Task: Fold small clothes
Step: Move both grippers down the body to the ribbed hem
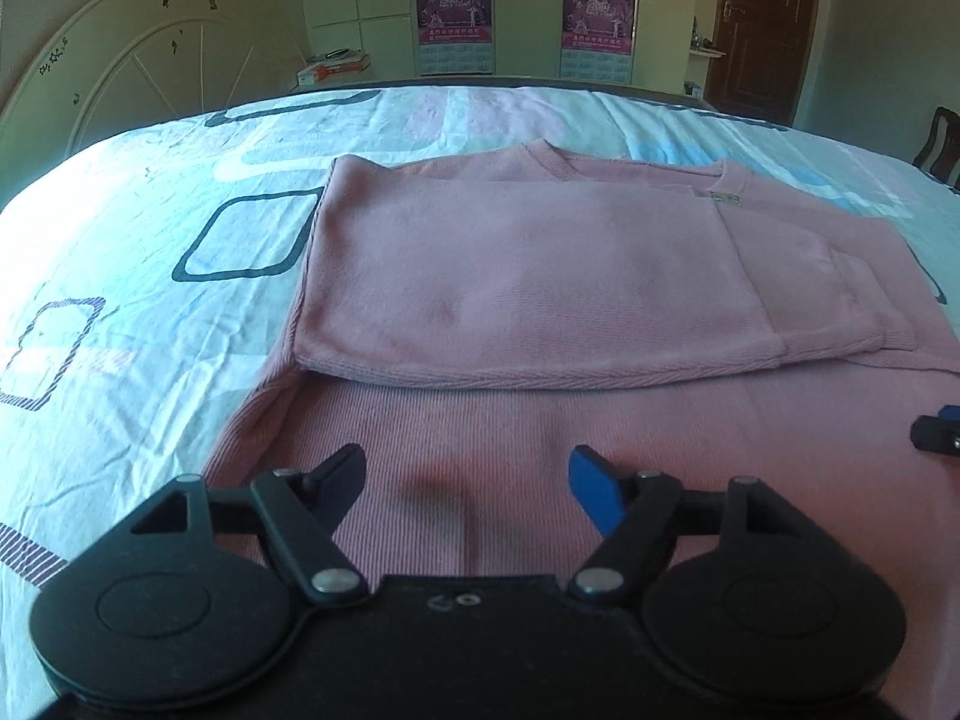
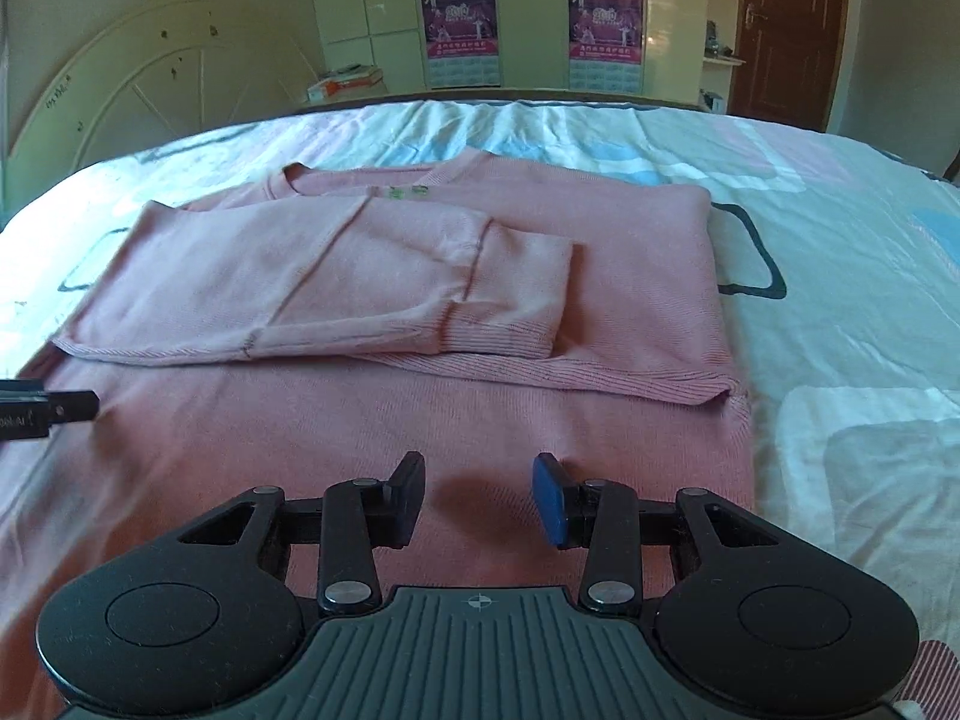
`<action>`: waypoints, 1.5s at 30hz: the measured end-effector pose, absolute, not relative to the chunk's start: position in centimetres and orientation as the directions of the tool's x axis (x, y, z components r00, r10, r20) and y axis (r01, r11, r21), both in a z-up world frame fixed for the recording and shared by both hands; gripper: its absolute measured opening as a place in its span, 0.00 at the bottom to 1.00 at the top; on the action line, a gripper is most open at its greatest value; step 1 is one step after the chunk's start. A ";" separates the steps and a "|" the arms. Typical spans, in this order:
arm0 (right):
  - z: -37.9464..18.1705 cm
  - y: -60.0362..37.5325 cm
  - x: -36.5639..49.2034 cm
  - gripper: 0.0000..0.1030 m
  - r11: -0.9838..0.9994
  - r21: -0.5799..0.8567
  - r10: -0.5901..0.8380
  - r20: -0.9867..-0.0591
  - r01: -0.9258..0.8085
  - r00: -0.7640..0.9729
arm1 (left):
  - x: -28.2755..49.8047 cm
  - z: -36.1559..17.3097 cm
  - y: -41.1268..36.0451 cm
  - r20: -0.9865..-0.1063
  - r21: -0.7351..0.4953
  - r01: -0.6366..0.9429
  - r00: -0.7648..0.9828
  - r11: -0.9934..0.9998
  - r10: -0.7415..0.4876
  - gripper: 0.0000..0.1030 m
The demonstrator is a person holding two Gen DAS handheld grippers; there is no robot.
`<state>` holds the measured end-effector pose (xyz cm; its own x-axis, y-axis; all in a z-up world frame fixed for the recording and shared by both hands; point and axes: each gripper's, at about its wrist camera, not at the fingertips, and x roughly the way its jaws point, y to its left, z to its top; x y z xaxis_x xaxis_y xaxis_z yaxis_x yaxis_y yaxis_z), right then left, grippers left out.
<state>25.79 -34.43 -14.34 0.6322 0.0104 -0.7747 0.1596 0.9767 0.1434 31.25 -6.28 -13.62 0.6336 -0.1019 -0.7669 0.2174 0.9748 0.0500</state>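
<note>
**A:** Left wrist view, item one: left gripper (image 1: 468,480), fingers (image 1: 591,495) spread wide and released, nothing between them, poised above the near half of the pink sweater (image 1: 516,276).

**B:** And the other one?

**A:** Item two: right gripper (image 2: 478,495), fingers (image 2: 549,501) parted by a narrower gap, also empty, only bare knit showing below. It sits over the right part of the same near panel. Each gripper's tip shows at the edge of the other's view, so they are side by side.

**B:** The garment?

**A:** Item three: the sweater lies flat on the bed (image 1: 120,276), neckline (image 2: 336,180) toward the far side. A side panel and a sleeve (image 2: 510,294) are already folded inward across the chest; the folded edge runs across the middle. The near half is still unfolded, closest to the fingers.

**B:** Beyond that?

**A:** Patterned bedsheet (image 2: 840,276), curved headboard (image 1: 138,54), wardrobe with two posters (image 1: 453,6), brown door (image 1: 762,24).

**B:** Risks?

**A:** My judgement only. If the two grippers pinch the near hem unevenly, the fold will land skewed. Fingers that dig too deep may catch the sheet with the knit and drag it along. Lifting too fast could flip the tucked sleeve back out, since the cuff lies loose on top. The knit looks soft and stretchy, so a shallow pinch may slip.
</note>
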 end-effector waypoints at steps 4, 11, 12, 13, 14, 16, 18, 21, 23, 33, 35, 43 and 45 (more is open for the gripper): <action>-13.2 -31.6 25.5 0.39 0.978 0.195 0.099 -0.751 0.077 0.653 | 28.4 -13.0 -7.3 -0.770 0.023 0.255 0.622 0.967 -0.146 0.72; -14.6 -26.1 23.7 0.39 0.987 0.159 0.148 -0.782 -0.036 0.605 | 26.3 -15.5 -6.7 -0.802 0.048 0.288 0.583 0.956 -0.135 0.82; -15.0 -26.1 23.1 0.39 0.990 0.137 0.125 -0.788 -0.027 0.603 | 26.1 -15.6 -6.2 -0.800 0.053 0.284 0.586 0.957 -0.129 0.85; -15.2 -26.2 22.5 0.39 0.994 0.111 0.100 -0.786 -0.019 0.611 | 25.9 -15.7 -5.4 -0.801 0.052 0.279 0.585 0.959 -0.127 0.87; -15.3 -26.4 21.9 0.39 0.996 0.085 0.072 -0.787 -0.007 0.612 | 25.8 -15.7 -4.7 -0.803 0.041 0.275 0.581 0.961 -0.132 0.87; -15.3 -27.1 20.7 0.39 0.998 0.056 0.024 -0.792 0.034 0.610 | 25.4 -15.6 -3.1 -0.805 0.023 0.272 0.576 0.962 -0.144 0.87; -15.2 -27.7 19.4 0.39 0.996 0.032 -0.026 -0.798 0.085 0.602 | 24.8 -15.6 -1.8 -0.803 0.022 0.279 0.578 0.960 -0.149 0.87; -14.6 -27.6 18.0 0.39 0.989 0.002 -0.085 -0.809 0.147 0.582 | 24.0 -15.0 -0.2 -0.806 0.015 0.272 0.573 0.962 -0.149 0.83; -13.4 -26.8 16.9 0.39 0.987 0.040 -0.062 -0.802 0.157 0.594 | 23.1 -14.2 0.7 -0.803 -0.019 0.279 0.568 0.960 -0.181 0.79; -13.6 -20.5 13.8 0.40 0.990 0.020 -0.061 -0.824 0.137 0.563 | 18.4 -15.1 1.6 -0.820 -0.019 0.380 0.523 0.925 -0.232 0.80; -13.9 -20.9 12.7 0.49 0.986 0.006 -0.089 -0.826 0.166 0.557 | 17.7 -15.1 2.4 -0.814 -0.010 0.384 0.533 0.923 -0.230 0.81; -12.6 -22.7 8.9 0.58 0.964 -0.004 -0.157 -0.815 0.265 0.558 | 16.7 -13.9 5.3 -0.819 -0.035 0.331 0.531 0.943 -0.217 0.81; -12.1 -22.9 8.4 0.58 0.957 -0.015 -0.182 -0.807 0.289 0.562 | 16.4 -13.5 6.1 -0.814 -0.033 0.316 0.542 0.948 -0.209 0.81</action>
<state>8.40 -22.91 -12.14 0.5621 -0.1821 -0.8068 0.2887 0.9573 -0.0149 16.36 6.10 -13.54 0.5419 -0.2092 -0.8140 0.3160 0.9482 -0.0333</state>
